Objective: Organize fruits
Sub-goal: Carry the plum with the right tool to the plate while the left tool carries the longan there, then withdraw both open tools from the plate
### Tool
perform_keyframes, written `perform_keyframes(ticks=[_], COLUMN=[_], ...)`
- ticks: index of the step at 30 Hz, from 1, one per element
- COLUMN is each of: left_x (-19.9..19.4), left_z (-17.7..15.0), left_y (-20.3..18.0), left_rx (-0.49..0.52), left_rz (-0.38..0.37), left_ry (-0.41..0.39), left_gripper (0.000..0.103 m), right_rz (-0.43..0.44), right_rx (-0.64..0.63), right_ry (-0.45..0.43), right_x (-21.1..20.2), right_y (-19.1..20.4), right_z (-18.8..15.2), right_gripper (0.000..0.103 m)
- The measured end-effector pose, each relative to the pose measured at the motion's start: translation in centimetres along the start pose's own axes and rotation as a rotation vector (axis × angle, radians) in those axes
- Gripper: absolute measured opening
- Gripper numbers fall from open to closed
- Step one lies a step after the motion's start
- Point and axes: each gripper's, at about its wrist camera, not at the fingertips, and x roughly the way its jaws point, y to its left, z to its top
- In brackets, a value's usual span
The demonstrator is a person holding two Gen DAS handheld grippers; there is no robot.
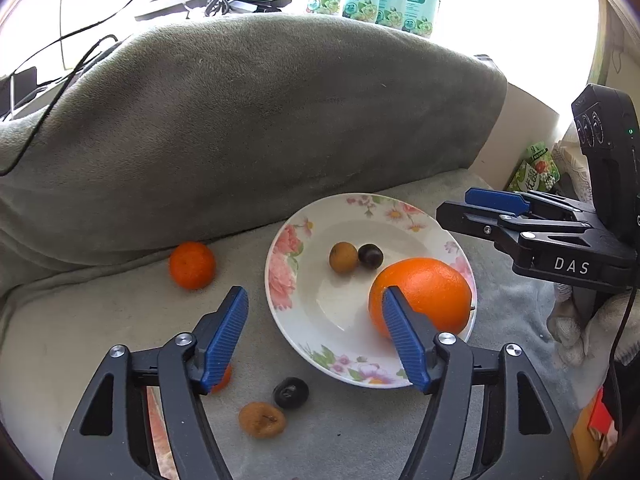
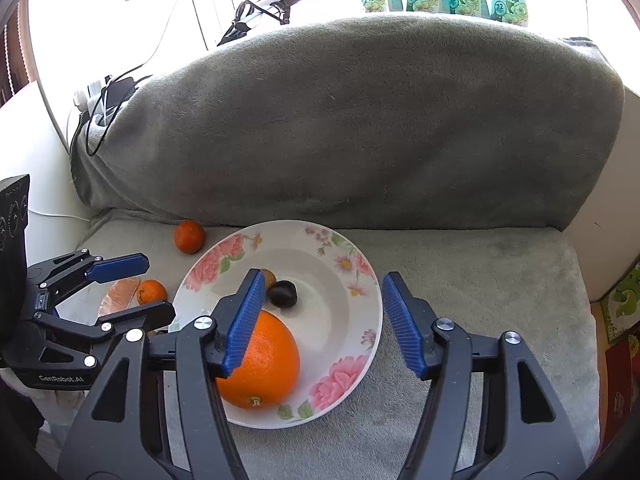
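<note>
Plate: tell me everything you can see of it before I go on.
The plate is round, white and glossy, ceramic by its look, with pink flowers and green leaves on its broad rim and a shallow plain well. It lies flat on the grey blanket. Inside are a big orange near the front rim, a small brown fruit and a dark fruit side by side. Neither gripper touches it.
</note>
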Motion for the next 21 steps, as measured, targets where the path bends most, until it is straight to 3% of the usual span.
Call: perform_keyframes(ticks=[4, 8, 15, 21], left_x=[-0.3, -0.2, -0.9, -3.4], left_z=[-0.1, -0.5, -1.1, -1.6], left_y=[-0.4, -0.6, 0.3, -0.1], left_rx=[0.032, 0.095, 0.079, 0.097], left_rz=[0.054, 0.156, 0.217, 0.298], left_ry=[-0.017, -0.031, -0.038, -0.095], left_gripper=[0.078, 0.078, 0.078, 0.078], right_rz=[-0.003, 0.005, 0.004, 0.014], right_rx=[0.012, 0.022, 0.005, -0.004], right_ry=[-0.015, -0.016, -0.036, -0.061], right_x=[-0.7, -1.3, -3.3, -5.6], right_y=[0.1, 0.3, 1.5, 2.8], right_z=[0.0, -0.1, -0.5, -0.8], right_gripper=[0.079, 0.080, 0.080, 0.080])
